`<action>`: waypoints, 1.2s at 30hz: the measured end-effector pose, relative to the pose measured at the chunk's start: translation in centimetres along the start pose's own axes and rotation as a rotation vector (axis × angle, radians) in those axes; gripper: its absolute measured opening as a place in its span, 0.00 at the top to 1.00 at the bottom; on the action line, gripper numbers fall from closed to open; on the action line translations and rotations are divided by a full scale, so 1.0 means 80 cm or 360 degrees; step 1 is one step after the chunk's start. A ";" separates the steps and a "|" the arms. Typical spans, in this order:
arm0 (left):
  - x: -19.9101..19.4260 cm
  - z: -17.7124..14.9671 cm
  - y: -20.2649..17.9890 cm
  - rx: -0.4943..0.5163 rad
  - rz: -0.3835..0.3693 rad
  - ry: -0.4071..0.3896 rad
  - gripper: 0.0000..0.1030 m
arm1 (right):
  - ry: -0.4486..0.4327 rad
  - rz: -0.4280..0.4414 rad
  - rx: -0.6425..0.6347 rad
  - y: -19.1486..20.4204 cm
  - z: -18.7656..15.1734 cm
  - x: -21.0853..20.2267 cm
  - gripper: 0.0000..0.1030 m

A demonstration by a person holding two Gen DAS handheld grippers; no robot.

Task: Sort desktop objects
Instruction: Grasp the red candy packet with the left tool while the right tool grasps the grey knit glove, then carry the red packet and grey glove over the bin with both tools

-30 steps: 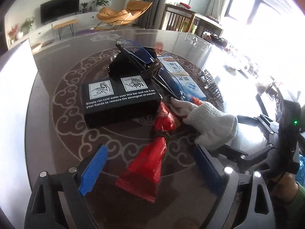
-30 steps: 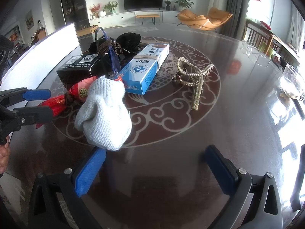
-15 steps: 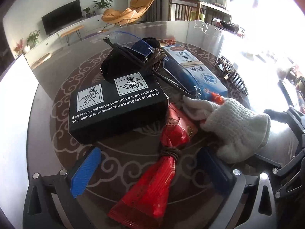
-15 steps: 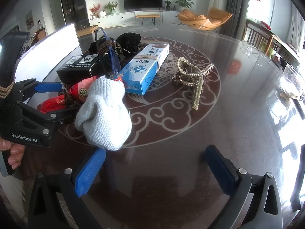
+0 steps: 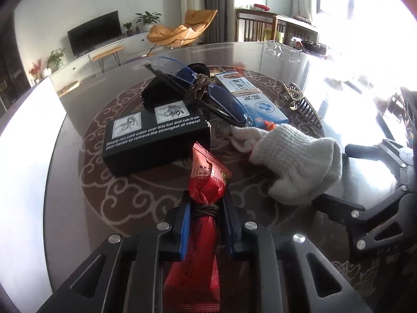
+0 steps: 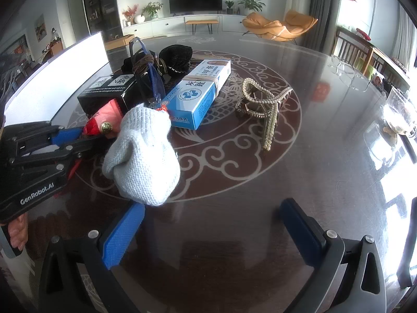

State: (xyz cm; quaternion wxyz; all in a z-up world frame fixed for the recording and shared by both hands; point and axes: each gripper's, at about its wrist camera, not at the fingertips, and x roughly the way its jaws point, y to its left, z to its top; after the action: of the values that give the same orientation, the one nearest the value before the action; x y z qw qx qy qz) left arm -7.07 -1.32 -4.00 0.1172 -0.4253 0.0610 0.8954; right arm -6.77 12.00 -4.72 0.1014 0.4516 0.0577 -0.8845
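Ahead of my left claw [image 5: 204, 216] the way is crowded: the black box [image 5: 156, 140] lies just beyond on the left, and the white knitted glove [image 5: 294, 161] sits close on the right, leaving only a narrow lane between them. Behind that lane the blue glasses [image 5: 208, 94] and the blue-and-white carton [image 5: 250, 101] close it off, the glasses leaning over both boxes. The far side of the pile is blocked by a black pouch [image 6: 177, 57].

Before my right claw [image 6: 211, 232] the dark table [image 6: 299, 195] lies bare and wide. The glove [image 6: 143, 156] crowds its left finger [image 6: 122, 234]; the pearl hair clip [image 6: 263, 104] stands farther off, apart from the carton [image 6: 200, 94].
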 end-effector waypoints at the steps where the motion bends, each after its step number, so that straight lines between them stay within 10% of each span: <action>1: -0.006 -0.007 0.004 -0.0038 0.0011 0.0004 0.80 | 0.0000 0.0000 0.0000 0.000 0.000 0.000 0.00; 12: -0.053 -0.068 0.036 -0.0249 0.0035 0.0028 0.80 | -0.0047 0.0265 -0.0172 0.058 0.032 -0.006 0.00; 17: -0.070 -0.074 0.042 -0.0317 0.0033 -0.0009 0.80 | 0.0059 0.0298 -0.0134 0.065 0.048 0.014 0.60; 29: -0.203 -0.054 0.051 -0.0426 -0.0165 -0.0291 0.80 | -0.0134 0.0460 -0.0062 0.081 0.043 -0.097 0.60; 36: -0.313 -0.068 0.166 -0.0574 0.0052 -0.0408 0.80 | -0.0245 0.0837 -0.0238 0.219 0.089 -0.154 0.60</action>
State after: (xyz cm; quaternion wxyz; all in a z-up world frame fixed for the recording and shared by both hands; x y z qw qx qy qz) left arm 8.82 -19.23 12.09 0.0314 -0.3210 -0.1087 0.9403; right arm -1.27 -4.82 9.22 0.3643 0.3738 -0.0043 -0.8530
